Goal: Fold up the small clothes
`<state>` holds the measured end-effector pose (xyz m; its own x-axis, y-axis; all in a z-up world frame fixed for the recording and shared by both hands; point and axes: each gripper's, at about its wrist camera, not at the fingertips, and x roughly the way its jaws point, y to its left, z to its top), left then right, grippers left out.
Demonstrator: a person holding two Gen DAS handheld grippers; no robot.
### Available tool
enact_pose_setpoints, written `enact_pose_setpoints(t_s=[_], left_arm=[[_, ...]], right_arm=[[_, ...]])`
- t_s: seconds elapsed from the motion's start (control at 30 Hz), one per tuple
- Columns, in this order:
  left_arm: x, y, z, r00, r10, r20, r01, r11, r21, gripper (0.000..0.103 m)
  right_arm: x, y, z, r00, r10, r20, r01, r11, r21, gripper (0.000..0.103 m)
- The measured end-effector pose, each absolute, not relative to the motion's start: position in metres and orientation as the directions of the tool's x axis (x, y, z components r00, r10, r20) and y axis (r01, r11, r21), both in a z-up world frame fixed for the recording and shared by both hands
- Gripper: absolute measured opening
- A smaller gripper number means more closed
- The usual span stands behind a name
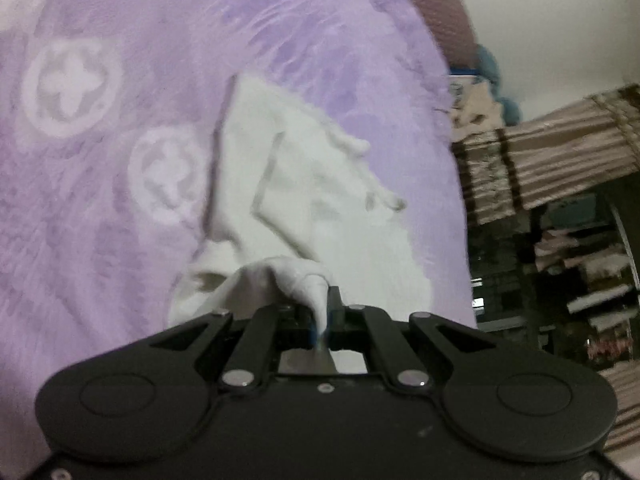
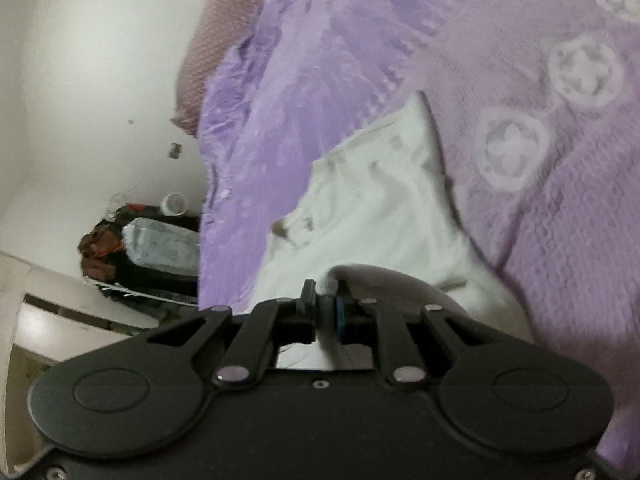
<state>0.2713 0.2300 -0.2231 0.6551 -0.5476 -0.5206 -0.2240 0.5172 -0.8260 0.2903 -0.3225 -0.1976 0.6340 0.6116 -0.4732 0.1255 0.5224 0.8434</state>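
Fuzzy purple bed blanket with pale circle motifs [image 1: 120,240], white walls around. Small white cloth garment [image 1: 304,200] stretches away from both claws; left claw [image 1: 320,312] and right claw [image 2: 326,300] each pinch its near edge.

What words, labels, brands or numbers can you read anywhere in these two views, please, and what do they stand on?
None can be read.
White garment: faint grey marks, too blurred to tell whether they are print.
Purple blanket: only circle-and-cross patterns, no letters.
Left gripper and right gripper: no markings visible.
Shelves in the background: too small and blurred.
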Motion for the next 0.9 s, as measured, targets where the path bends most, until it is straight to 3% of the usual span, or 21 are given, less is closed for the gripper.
enact_pose_setpoints(t_s=[0.2,0.33,0.47,0.67,0.9], left_arm=[[0.284,0.240,-0.283,0.635,-0.558,-0.535,-0.312,0.449,-0.837,0.002],[0.288,0.244,-0.280,0.657,-0.569,-0.495,-0.300,0.405,-0.864,0.002],[0.298,0.244,-0.245,0.714,-0.575,-0.400,-0.181,0.401,-0.898,0.002],[0.349,0.247,-0.234,0.740,-0.562,-0.370,-0.153,0.395,-0.906,0.002],[0.399,0.248,-0.262,0.732,-0.528,-0.431,-0.230,0.403,-0.886,0.002]], right_arm=[[0.310,-0.332,-0.251,0.621,0.588,-0.519,0.222,0.503,0.835,0.006],[0.312,-0.339,-0.276,0.624,0.599,-0.502,0.264,0.443,0.857,0.006],[0.317,-0.341,-0.262,0.668,0.608,-0.429,0.203,0.406,0.891,0.006],[0.347,-0.338,-0.248,0.706,0.594,-0.386,0.188,0.369,0.910,0.006],[0.391,-0.336,-0.254,0.716,0.578,-0.392,0.197,0.371,0.907,0.006]])
